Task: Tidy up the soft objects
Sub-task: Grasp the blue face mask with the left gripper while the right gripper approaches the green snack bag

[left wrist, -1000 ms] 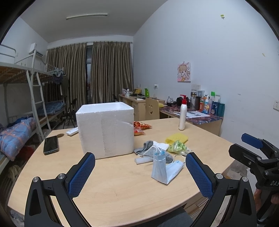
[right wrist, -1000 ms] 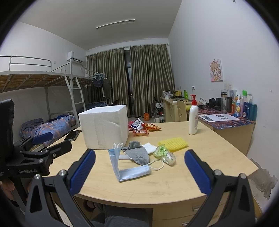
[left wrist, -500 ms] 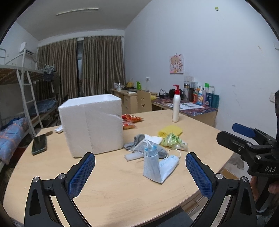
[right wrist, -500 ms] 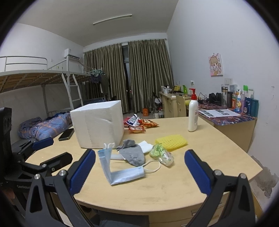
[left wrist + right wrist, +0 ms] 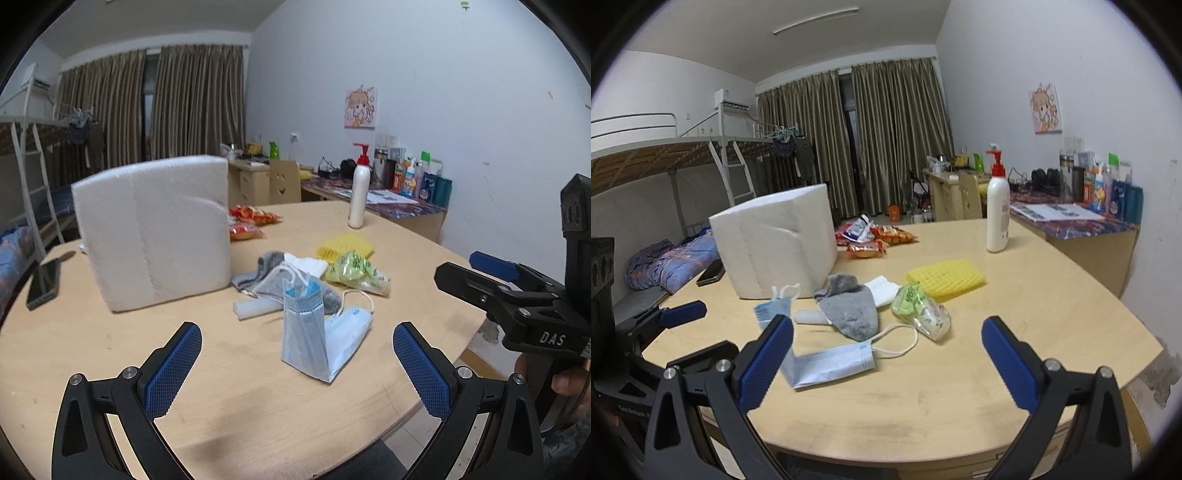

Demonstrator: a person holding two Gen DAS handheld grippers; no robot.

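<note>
Left gripper (image 5: 297,363) and right gripper (image 5: 886,360), jaws released; one face mask (image 5: 317,339), one grey sock (image 5: 851,314), one yellow sponge (image 5: 945,277), one foam box (image 5: 155,230).

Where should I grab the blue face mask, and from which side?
Probably pinch the upright flap of the face mask near its top edge, from above with the left gripper. It stands folded like a tent, so that flap offers two free faces; the flat half hugs the table.
</note>
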